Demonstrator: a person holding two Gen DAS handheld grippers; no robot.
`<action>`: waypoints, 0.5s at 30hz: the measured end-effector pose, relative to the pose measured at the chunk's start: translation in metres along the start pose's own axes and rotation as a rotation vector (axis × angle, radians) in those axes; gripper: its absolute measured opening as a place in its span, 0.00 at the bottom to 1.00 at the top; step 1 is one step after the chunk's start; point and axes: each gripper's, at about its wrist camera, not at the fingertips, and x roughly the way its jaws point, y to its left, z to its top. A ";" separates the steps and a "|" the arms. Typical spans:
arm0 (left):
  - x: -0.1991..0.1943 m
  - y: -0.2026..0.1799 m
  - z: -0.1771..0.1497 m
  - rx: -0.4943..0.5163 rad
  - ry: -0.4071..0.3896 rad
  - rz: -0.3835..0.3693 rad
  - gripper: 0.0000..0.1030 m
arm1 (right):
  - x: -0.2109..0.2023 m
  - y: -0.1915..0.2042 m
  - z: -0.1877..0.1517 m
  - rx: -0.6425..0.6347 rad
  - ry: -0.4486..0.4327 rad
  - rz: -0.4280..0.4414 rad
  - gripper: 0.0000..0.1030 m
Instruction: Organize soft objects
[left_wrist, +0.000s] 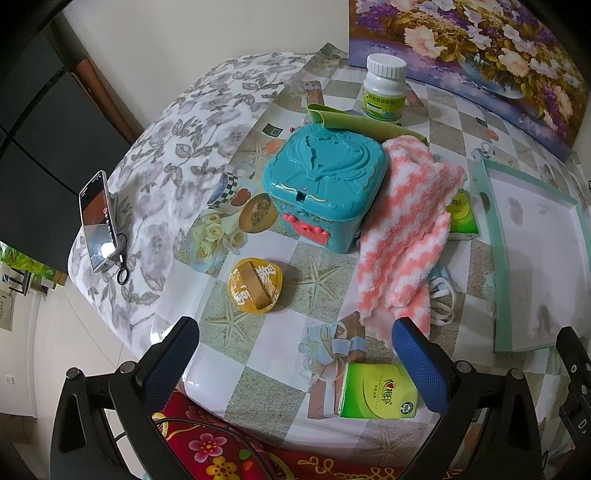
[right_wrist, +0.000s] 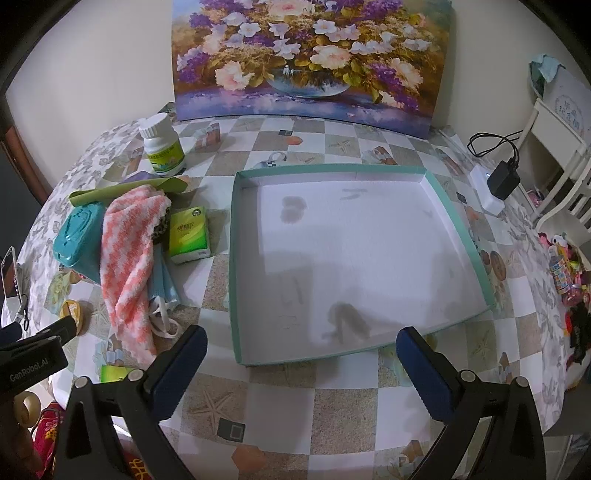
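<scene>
A pink-and-white fluffy towel (left_wrist: 402, 229) (right_wrist: 129, 254) lies draped against a teal plastic box (left_wrist: 325, 181) (right_wrist: 75, 236), over a blue face mask (right_wrist: 162, 280). One green tissue pack (left_wrist: 378, 391) lies just in front of my left gripper (left_wrist: 295, 354), which is open and empty above the table's near edge. A second green tissue pack (right_wrist: 188, 234) (left_wrist: 460, 214) sits beside the towel. A shallow teal-rimmed white tray (right_wrist: 236, 258) (left_wrist: 491, 206) lies empty ahead of my right gripper (right_wrist: 301, 354), also open and empty. A green cloth (left_wrist: 354, 123) (right_wrist: 129, 190) lies behind the teal box.
A white pill bottle (left_wrist: 384, 88) (right_wrist: 162, 147) stands near a flower painting (right_wrist: 310, 55) at the back. A yellow round tin (left_wrist: 255, 286) and a phone (left_wrist: 98, 221) on the floral cloth lie left. A charger and power strip (right_wrist: 491, 184) sit right, with small toys (right_wrist: 565, 273) at the edge.
</scene>
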 end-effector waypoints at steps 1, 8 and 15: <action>0.000 0.000 0.000 0.000 0.001 0.000 1.00 | 0.000 0.000 0.000 0.000 0.000 0.000 1.00; 0.001 0.000 0.000 0.001 0.005 0.000 1.00 | 0.000 0.000 0.000 0.000 0.000 0.001 1.00; 0.002 -0.001 0.000 0.000 0.011 -0.001 1.00 | 0.001 -0.001 0.000 0.001 0.000 0.002 1.00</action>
